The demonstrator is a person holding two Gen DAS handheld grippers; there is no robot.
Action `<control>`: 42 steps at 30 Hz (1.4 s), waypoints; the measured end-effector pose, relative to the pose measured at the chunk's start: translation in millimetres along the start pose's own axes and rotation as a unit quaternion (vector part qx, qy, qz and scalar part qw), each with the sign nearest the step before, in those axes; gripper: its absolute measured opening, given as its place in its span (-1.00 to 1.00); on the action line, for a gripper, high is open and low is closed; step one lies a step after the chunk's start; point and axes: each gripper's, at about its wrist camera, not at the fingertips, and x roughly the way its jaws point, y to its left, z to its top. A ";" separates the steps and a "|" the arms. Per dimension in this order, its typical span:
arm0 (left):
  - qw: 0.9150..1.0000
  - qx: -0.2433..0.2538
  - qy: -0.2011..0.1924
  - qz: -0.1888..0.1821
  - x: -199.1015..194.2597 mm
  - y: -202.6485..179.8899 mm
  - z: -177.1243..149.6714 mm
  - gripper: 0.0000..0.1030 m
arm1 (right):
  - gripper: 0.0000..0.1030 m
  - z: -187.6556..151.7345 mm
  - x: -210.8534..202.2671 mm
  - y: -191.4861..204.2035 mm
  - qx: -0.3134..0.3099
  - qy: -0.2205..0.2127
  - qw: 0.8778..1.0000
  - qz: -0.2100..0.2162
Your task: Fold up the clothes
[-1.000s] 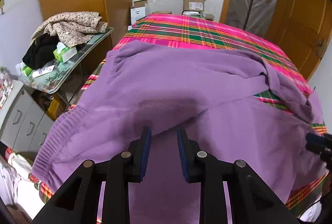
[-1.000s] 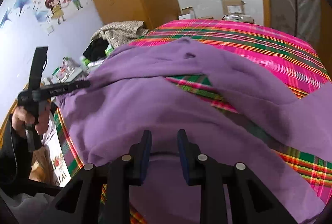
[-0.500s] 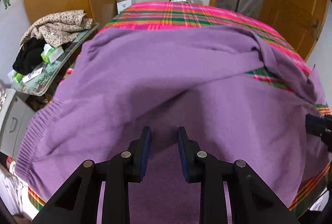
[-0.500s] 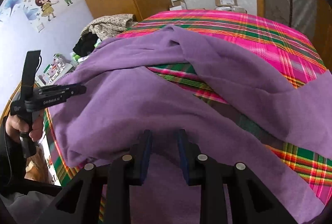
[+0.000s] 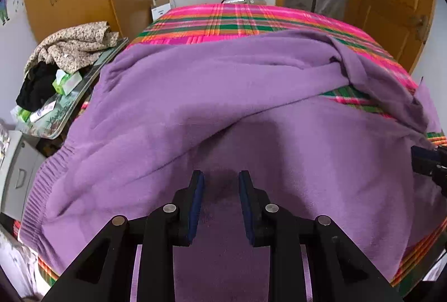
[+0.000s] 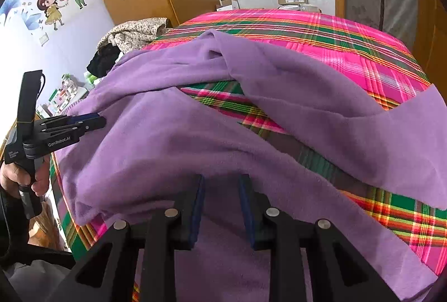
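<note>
- The left gripper (image 5: pixel 220 184) has purple fabric bunched between its blue-padded jaws, so it appears clenched on the near edge of the soft purple fleece garment (image 5: pixel 223 95); the jaws stand only partly closed, as thick cloth would leave them.
- The right gripper (image 6: pixel 220 187) looks the same: fleece fills the gap between its pads, a grasp on that same near edge further along.
- The garment lies spread over the bed's pink, green and orange plaid cover (image 5: pixel 245 19), a ribbed hem (image 5: pixel 42 184) hanging at the bed's left side and a sleeve (image 6: pixel 321 106) crossing the cover to the right.
- To fold well, both hands should carry the held edge together, level and at one pace, so the fold line runs straight.
- The cloth between the grippers should stay lightly taut; slack would wrinkle the layer beneath.
- The loose sleeve likely needs tucking in, or it will stick out of the fold.
</note>
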 end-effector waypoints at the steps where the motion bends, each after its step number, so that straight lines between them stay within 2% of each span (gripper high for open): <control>1: 1.000 0.001 -0.002 0.002 0.5 -0.3 -0.1 -0.48 | -0.48 0.0 -0.1 -0.3 0.000 0.000 1.000 0.000; 5: 1.000 0.005 -0.009 0.010 2.5 -1.0 0.5 -0.43 | -0.48 -0.2 0.5 0.0 -0.002 0.000 1.000 0.000; 7: 1.000 0.007 -0.013 0.017 4.4 -0.2 1.3 -0.32 | -0.48 -0.4 0.4 -0.3 -0.002 0.000 1.000 0.001; 9: 0.999 0.009 -0.019 0.030 5.2 -1.0 1.0 -0.11 | -0.47 -0.7 0.4 -1.3 -0.001 -0.002 1.000 0.003; 14: 0.999 0.000 -0.029 0.034 5.6 3.1 -0.9 0.11 | -0.42 -2.5 -0.6 0.4 -0.004 -0.006 1.000 0.007; 16: 0.999 -0.008 -0.034 0.029 5.9 5.9 -2.3 0.15 | -0.34 -3.1 -0.5 1.8 -0.006 -0.007 1.000 0.011; 19: 0.999 -0.014 -0.041 0.023 5.8 8.2 -4.7 0.18 | -0.09 -3.4 0.4 6.7 -0.013 -0.006 1.000 0.021; 21: 0.999 -0.014 -0.045 0.021 5.8 8.7 -5.5 0.22 | 0.15 -3.8 1.5 11.1 -0.022 -0.007 0.999 0.028; 24: 0.999 -0.016 -0.048 0.014 7.1 10.8 -5.5 0.24 | 0.29 -4.5 2.8 17.0 -0.035 -0.008 0.999 0.028; 28: 0.999 -0.019 -0.039 -0.005 8.9 17.1 -3.1 0.25 | 0.26 -2.7 3.1 18.6 -0.047 -0.002 0.999 0.020; 30: 0.999 -0.016 -0.028 -0.002 8.0 16.0 -1.7 0.25 | 0.03 0.8 1.3 14.2 -0.042 0.000 0.999 0.014; 32: 0.999 -0.024 -0.019 -0.010 7.6 17.5 0.3 0.25 | -0.07 5.5 -2.1 7.2 -0.028 -0.003 1.000 0.007; 37: 0.999 -0.025 -0.036 -0.024 1.1 17.2 10.0 0.25 | -0.07 23.7 -18.5 -17.3 0.000 -0.036 0.999 -0.022; 42: 0.999 -0.015 -0.040 -0.019 1.8 13.1 17.6 0.25 | -0.07 45.0 -16.3 -27.5 -0.053 -0.038 0.994 -0.087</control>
